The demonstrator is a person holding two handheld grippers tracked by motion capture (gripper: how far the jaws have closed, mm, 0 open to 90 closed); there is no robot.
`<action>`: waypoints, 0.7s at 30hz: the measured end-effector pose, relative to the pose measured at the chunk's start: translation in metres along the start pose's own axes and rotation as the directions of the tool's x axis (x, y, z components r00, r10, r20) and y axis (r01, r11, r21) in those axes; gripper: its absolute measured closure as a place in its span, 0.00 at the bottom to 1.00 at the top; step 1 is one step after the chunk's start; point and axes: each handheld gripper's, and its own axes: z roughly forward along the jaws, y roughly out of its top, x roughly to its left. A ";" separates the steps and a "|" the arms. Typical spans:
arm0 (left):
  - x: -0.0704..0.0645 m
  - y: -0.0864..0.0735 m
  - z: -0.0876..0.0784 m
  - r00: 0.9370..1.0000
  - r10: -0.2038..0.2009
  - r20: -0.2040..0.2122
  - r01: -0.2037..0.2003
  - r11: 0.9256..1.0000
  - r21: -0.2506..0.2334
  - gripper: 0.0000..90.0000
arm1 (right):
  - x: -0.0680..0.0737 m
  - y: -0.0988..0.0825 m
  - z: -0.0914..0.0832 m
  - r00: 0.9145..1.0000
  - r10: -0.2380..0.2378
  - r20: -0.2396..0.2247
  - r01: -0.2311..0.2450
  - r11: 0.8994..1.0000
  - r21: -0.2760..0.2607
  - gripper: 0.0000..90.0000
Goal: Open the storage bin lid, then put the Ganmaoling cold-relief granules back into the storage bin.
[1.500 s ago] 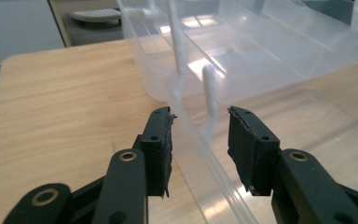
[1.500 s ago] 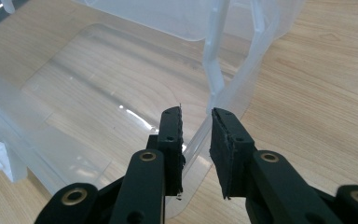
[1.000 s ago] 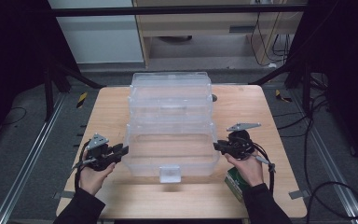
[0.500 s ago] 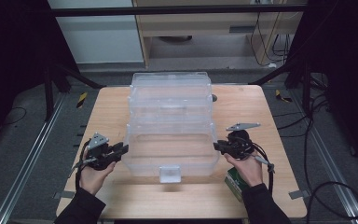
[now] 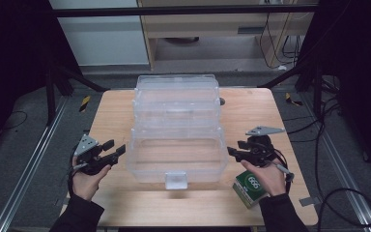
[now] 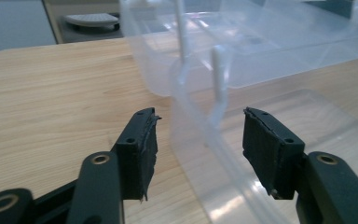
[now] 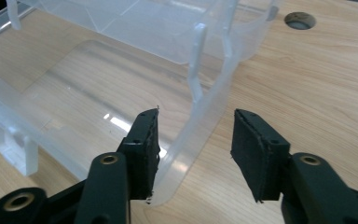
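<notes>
A clear plastic tiered box (image 5: 176,121) stands open in steps in the middle of the wooden table (image 5: 111,106). My left gripper (image 5: 115,148) is at the left end of its lowest tray (image 5: 174,162), and my right gripper (image 5: 235,148) is at the right end. In the left gripper view the tray's rim (image 6: 193,126) runs between the jaws of that gripper (image 6: 198,140), with gaps on both sides. The right gripper (image 7: 193,140) straddles the rim (image 7: 209,112) likewise. Both pairs of jaws have just been opening and now stand open around the rim.
A green carton (image 5: 248,186) lies on the table under the person's right hand. A cable hole (image 5: 221,101) is in the table right of the box's back tiers. A small latch (image 5: 176,180) juts from the tray's front wall. Dark frame rails flank the table.
Both grippers' jaws have spread apart from the lowest tray's rim. The right hand has lifted slightly. The box has not moved.
</notes>
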 end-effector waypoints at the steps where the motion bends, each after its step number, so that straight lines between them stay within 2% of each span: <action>1: 0.003 -0.001 0.000 1.000 -0.003 -0.011 0.003 1.000 0.003 0.47 | -0.002 -0.002 -0.004 1.000 0.003 0.007 -0.003 1.000 0.008 0.52; 2: 0.003 -0.001 0.000 1.000 -0.003 -0.011 0.003 1.000 0.003 0.46 | -0.004 -0.003 -0.007 1.000 0.001 0.018 -0.001 1.000 0.017 0.50; 5: 0.015 -0.008 0.002 0.998 -0.020 -0.060 0.022 0.999 0.025 0.43 | -0.010 -0.008 -0.015 1.000 0.001 0.031 -0.003 0.999 0.041 0.44; 10: 0.023 -0.014 0.006 0.995 -0.026 -0.092 0.031 0.998 0.052 0.39 | -0.015 -0.012 -0.021 0.999 -0.004 0.054 -0.001 0.996 0.091 0.39; 17: 0.031 -0.021 0.010 0.992 -0.050 -0.114 0.058 0.996 0.064 0.38 | -0.013 -0.012 -0.027 0.998 0.001 0.055 -0.009 0.990 0.142 0.34; 21: 0.035 -0.025 0.011 0.989 -0.064 -0.133 0.074 0.995 0.072 0.38 | -0.006 -0.009 -0.029 0.998 -0.027 0.060 0.015 0.981 0.196 0.30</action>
